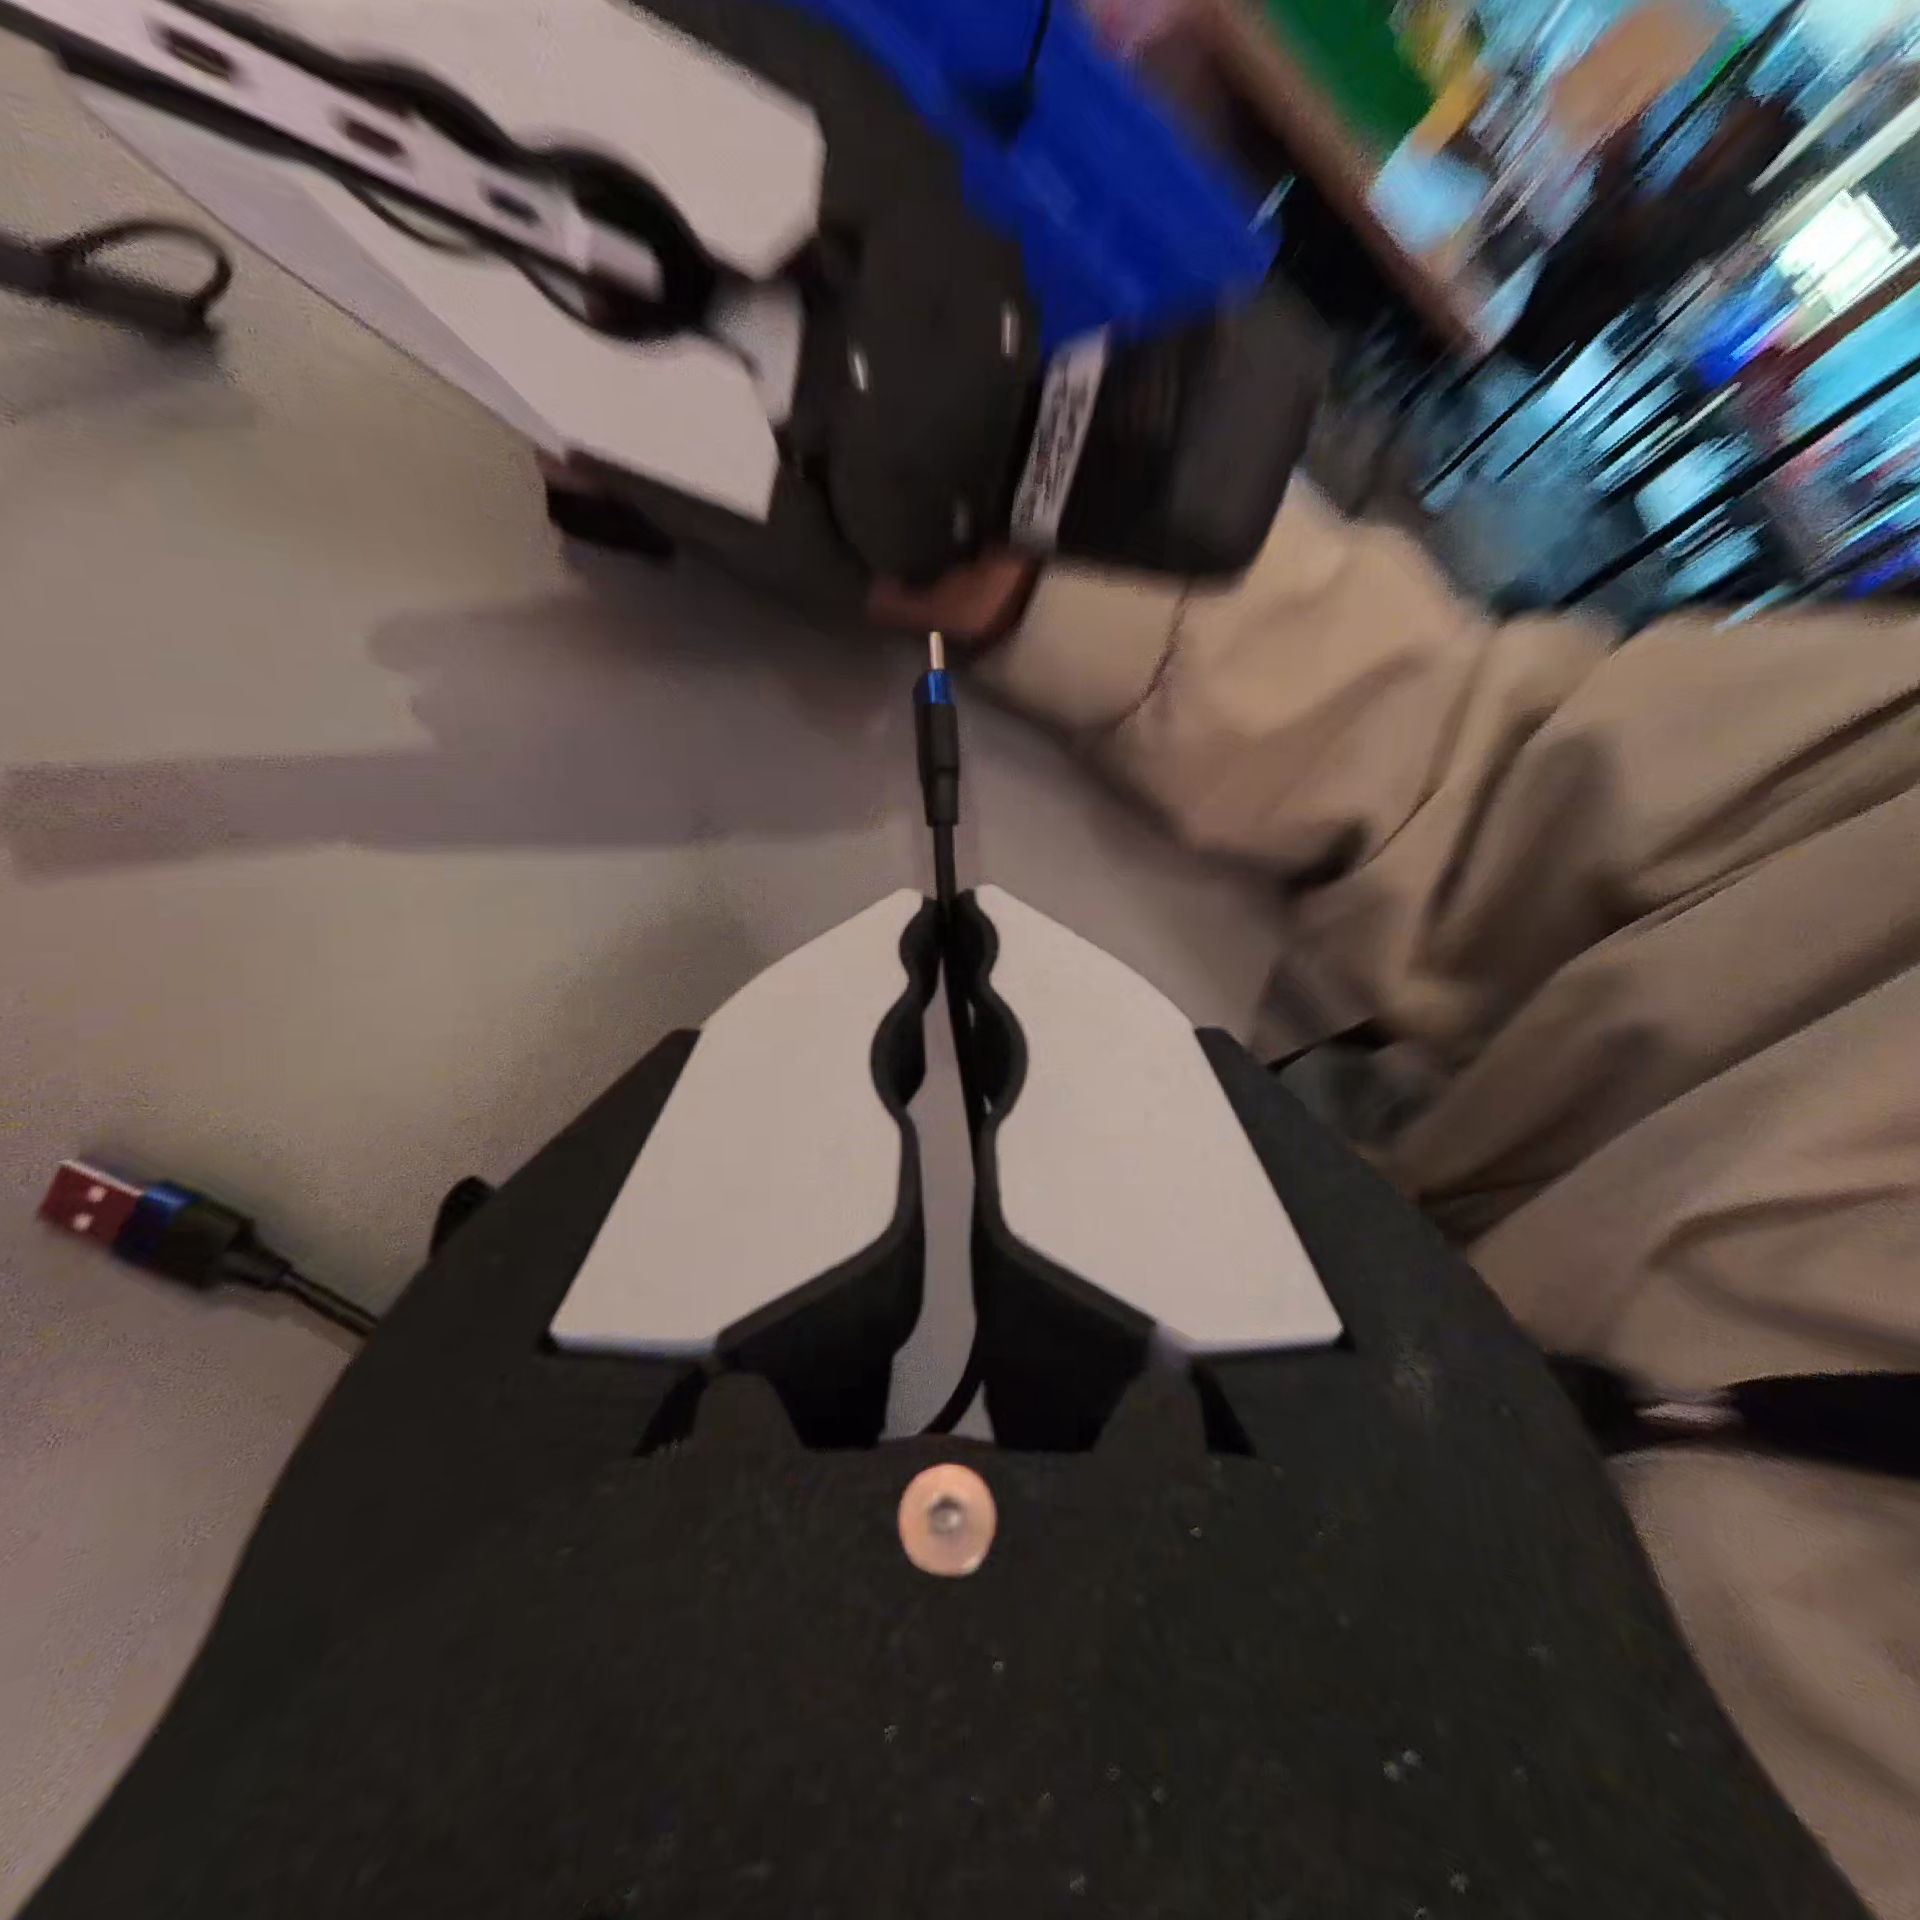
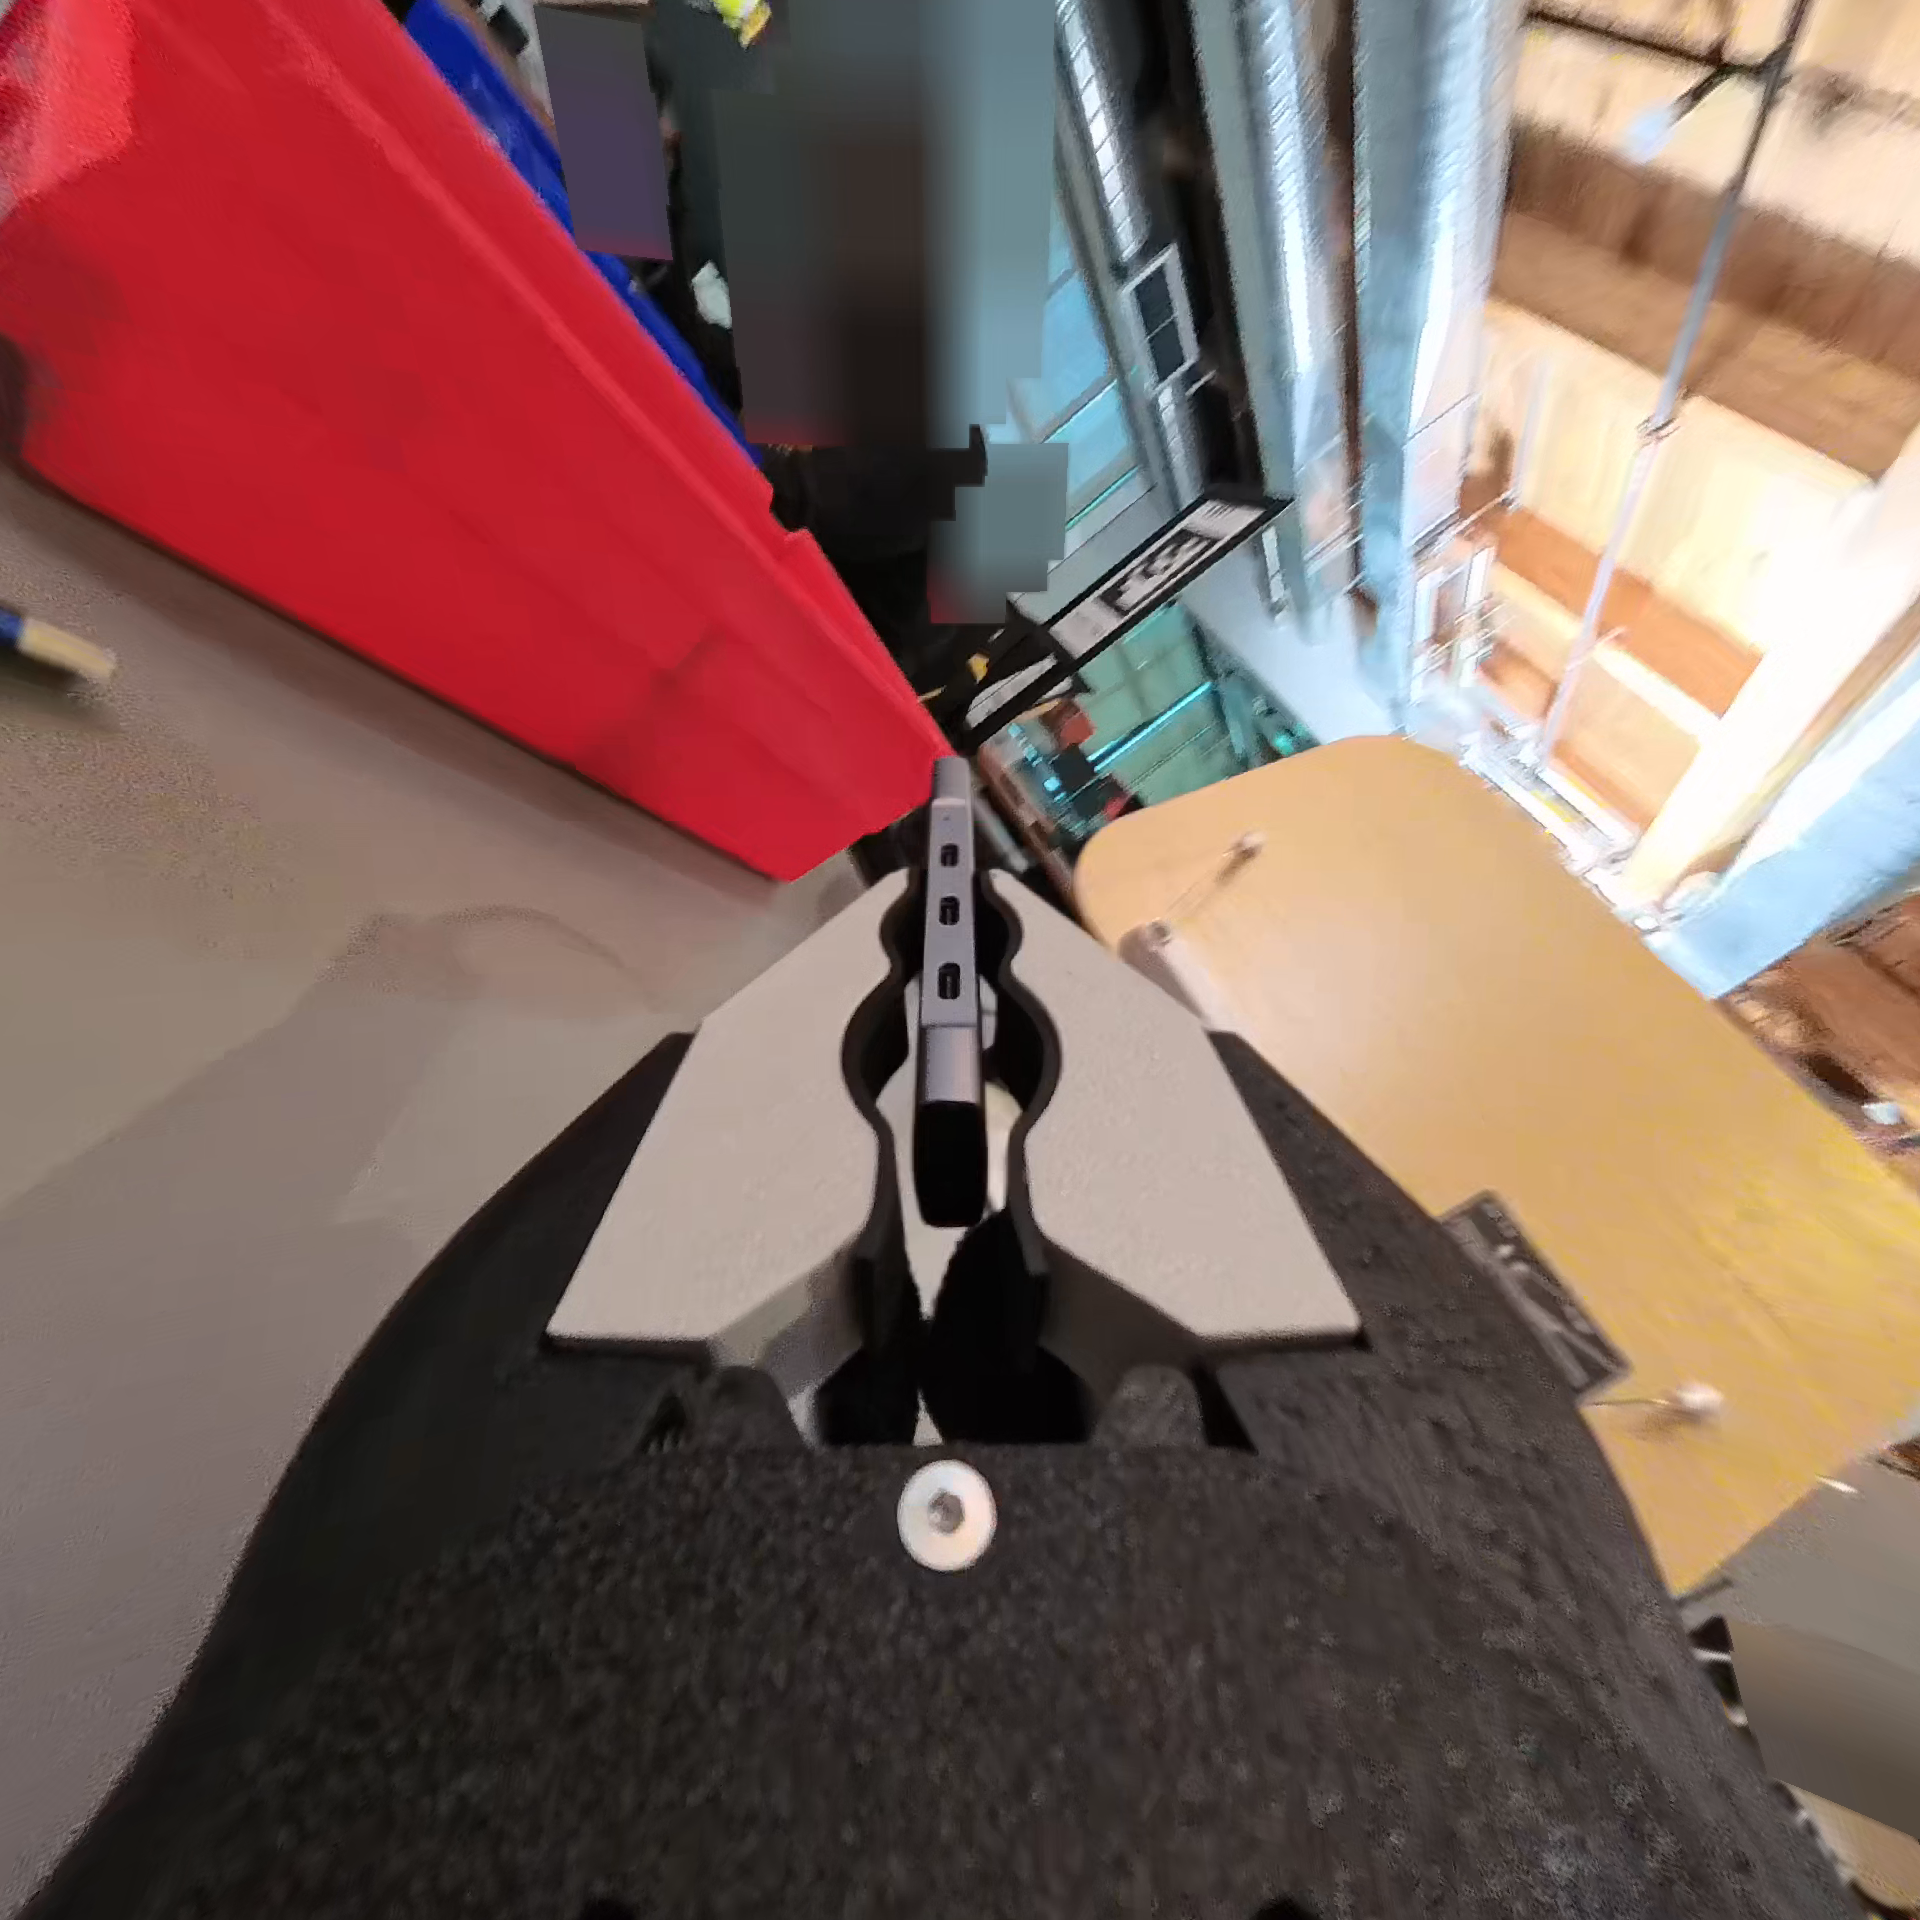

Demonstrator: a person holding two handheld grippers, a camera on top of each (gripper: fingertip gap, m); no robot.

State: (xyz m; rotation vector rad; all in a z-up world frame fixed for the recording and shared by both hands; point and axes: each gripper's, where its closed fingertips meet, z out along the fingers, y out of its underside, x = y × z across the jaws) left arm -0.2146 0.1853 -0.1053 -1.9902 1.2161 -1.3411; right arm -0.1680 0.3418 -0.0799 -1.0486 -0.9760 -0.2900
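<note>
My left gripper is shut on a thin black cable. Its small plug, black with a blue band and a metal tip, sticks out past the fingertips. The cable's other end, a red and blue USB plug, lies on the grey table at lower left. The right gripper shows blurred at the top left, held by a hand in a beige sleeve. My right gripper is shut on a slim grey hub with three small ports along its edge, held above the table.
A red bin stands on the grey table just beyond the hub, with a blue bin behind it. A tan wooden tabletop lies to the right. A blue-ended plug lies at the left edge. One gripper's finger ends stand about 15 cm off the other's.
</note>
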